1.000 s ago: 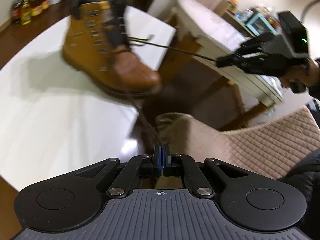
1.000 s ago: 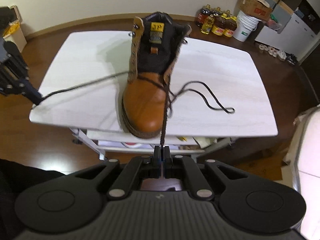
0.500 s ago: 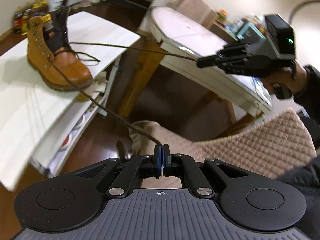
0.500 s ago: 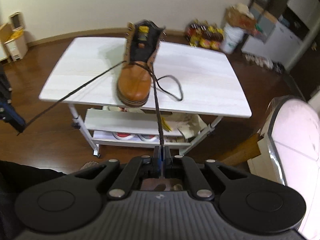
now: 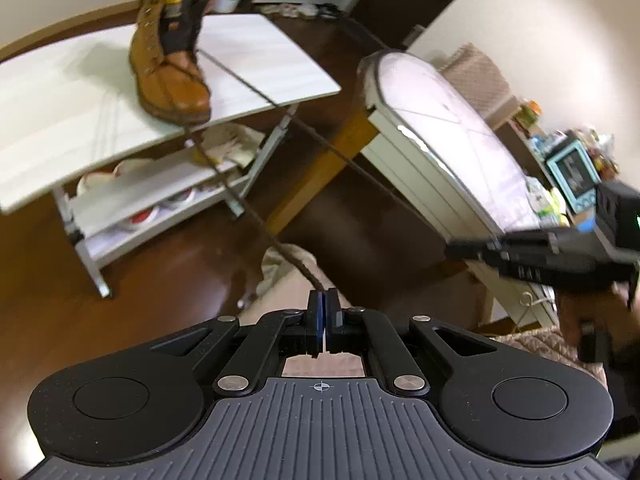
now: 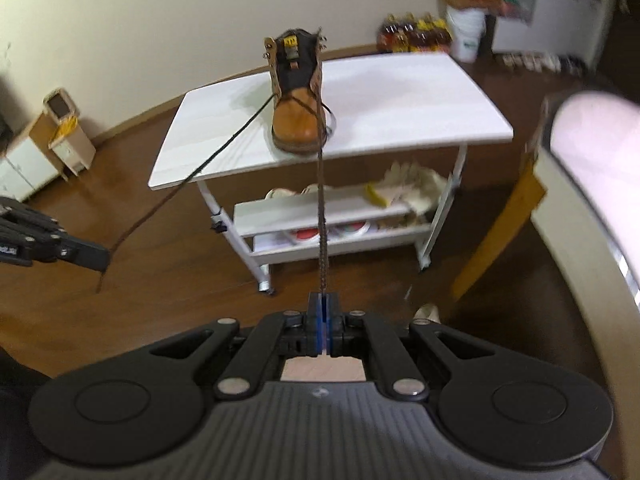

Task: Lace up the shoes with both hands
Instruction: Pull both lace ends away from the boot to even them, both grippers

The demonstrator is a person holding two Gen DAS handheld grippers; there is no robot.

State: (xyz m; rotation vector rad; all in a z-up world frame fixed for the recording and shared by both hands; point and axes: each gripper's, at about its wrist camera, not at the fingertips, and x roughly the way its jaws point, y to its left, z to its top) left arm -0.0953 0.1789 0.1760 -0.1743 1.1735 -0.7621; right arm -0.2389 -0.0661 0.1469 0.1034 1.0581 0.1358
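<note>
Currently your left gripper (image 5: 322, 300) has its jaws pressed together on one end of the dark lace (image 5: 256, 216), which runs taut from the fingertips at lower centre of the left wrist view up to the boot (image 5: 170, 60) in the upper left. The tan boot stands upright on the white table (image 5: 248, 64), near its front edge, toe toward you. In the same view your right gripper (image 5: 452, 246) enters from the right edge, blurred, its jaws likewise closed on the lace's other run, which crosses the table edge from the boot.

Your right gripper (image 6: 322, 300) shows closed fingers with the lace (image 6: 321, 216) clamped between them; the strand rises straight to the boot (image 6: 298, 100) at upper centre of the right wrist view. Your left gripper (image 6: 102, 256) appears at the left edge, gripping the second strand, whose short free tail hangs below the fingertips. Both strands leave the boot at the lower eyelets; the upper eyelets are unlaced. A small slack loop lies on the table (image 6: 400, 96) just right of the toe. Below the tabletop, a lower shelf (image 6: 344, 216) holds shoes and pale cloth.
</note>
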